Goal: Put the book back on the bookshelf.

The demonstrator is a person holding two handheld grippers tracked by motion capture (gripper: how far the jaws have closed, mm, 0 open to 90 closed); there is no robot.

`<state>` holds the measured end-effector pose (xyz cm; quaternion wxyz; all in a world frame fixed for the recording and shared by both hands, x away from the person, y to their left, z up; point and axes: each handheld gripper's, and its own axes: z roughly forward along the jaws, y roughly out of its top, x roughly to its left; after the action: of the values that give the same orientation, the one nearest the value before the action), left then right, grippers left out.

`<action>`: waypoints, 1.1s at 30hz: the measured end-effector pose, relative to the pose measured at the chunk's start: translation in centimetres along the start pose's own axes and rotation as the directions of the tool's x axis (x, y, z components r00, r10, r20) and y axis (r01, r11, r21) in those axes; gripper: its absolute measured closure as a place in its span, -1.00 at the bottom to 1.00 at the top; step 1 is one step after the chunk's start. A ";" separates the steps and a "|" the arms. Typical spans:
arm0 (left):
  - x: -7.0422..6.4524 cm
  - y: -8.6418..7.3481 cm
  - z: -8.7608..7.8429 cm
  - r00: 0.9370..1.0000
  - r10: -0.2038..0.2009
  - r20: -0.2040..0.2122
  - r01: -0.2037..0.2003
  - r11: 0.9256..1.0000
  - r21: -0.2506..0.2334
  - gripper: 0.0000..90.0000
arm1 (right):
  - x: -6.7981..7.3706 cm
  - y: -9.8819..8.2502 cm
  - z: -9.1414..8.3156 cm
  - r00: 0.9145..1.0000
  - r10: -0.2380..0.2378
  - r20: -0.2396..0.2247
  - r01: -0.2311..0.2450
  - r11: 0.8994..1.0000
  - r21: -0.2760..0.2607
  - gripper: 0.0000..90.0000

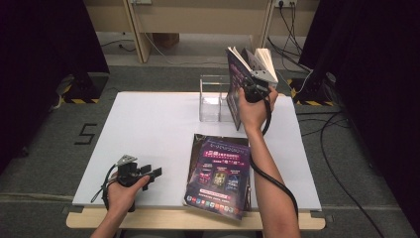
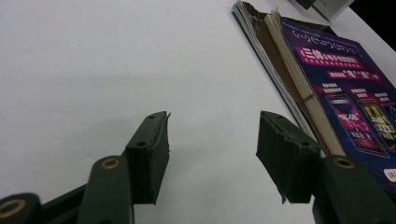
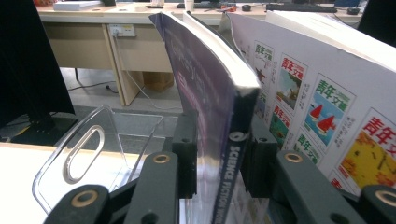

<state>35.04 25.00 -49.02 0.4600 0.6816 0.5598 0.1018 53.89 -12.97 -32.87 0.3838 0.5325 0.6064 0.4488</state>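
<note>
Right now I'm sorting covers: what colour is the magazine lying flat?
Dark purple magazine, clearest in the high view.

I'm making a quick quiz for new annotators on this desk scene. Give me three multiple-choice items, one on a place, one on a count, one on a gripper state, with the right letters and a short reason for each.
1. Where is the clear plastic holder?
A. at the table's far edge
B. at the near edge by the left hand
C. on the floor

2. How many magazines lie flat on the table?
A. none
B. one
C. three

3. What is the right gripper doing?
A. resting open on the table
B. gripping a raised magazine
C. gripping the holder

Answers:
1 A, it stands at the far edge, beyond the flat magazine.
2 B, one purple-covered copy lies flat.
3 B, its fingers clamp the raised magazine at its spine; the left gripper is open.
</note>
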 end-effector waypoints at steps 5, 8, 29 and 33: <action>-0.1 0.0 0.1 1.000 0.003 0.003 -0.003 1.000 0.003 -0.04 | -0.1 0.0 -0.4 1.000 0.004 -0.009 -0.004 1.000 0.002 0.56; -0.2 0.1 0.2 1.000 0.004 0.006 -0.004 1.000 0.001 -0.04 | -0.1 -0.1 -0.8 1.000 0.004 -0.011 -0.004 1.000 0.000 0.55; -1.2 0.7 0.9 0.998 0.028 0.049 -0.028 1.000 0.008 -0.04 | -0.9 -1.5 -3.1 0.999 0.025 -0.048 -0.024 1.000 0.016 0.53; -1.6 0.9 0.9 0.998 0.034 0.052 -0.035 0.999 0.006 -0.04 | -1.3 -1.9 -3.8 0.997 0.043 -0.066 -0.041 0.999 0.035 0.52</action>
<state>35.66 23.24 -48.32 0.4702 0.6952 0.5362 0.0900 49.91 -14.79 -33.58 0.3448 0.5363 0.6150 0.4639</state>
